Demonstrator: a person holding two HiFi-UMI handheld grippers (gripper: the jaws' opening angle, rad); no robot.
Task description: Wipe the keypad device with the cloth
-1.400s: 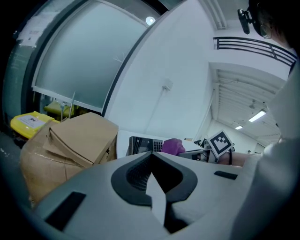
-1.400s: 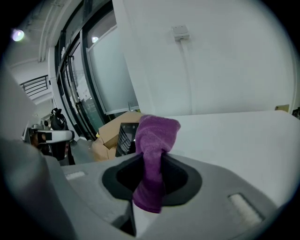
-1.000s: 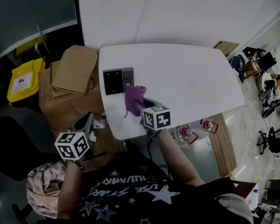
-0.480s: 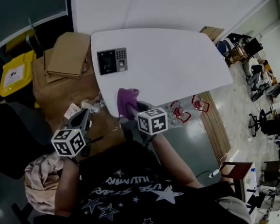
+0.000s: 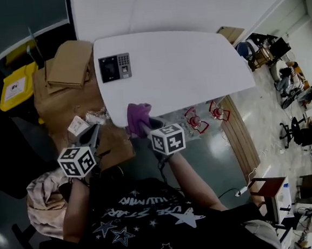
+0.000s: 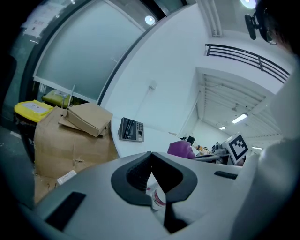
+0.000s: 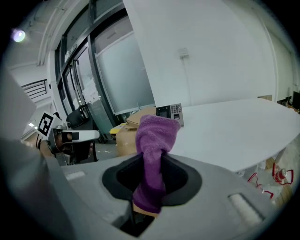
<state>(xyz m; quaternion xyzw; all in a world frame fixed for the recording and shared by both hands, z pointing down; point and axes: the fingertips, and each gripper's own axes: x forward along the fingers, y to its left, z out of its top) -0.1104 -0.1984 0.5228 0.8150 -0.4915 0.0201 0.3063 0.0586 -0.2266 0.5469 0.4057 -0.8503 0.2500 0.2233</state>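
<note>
Head view: one cloth [image 5: 138, 116], one keypad device [image 5: 114, 68].

Both arms are bent, elbows tucked near the torso. The left tool [image 5: 94, 135] sits at the near left, jaws together with nothing between them. The right tool [image 5: 145, 126] points far and slightly left, jaws clamped on the cloth [image 5: 137, 116].
</note>
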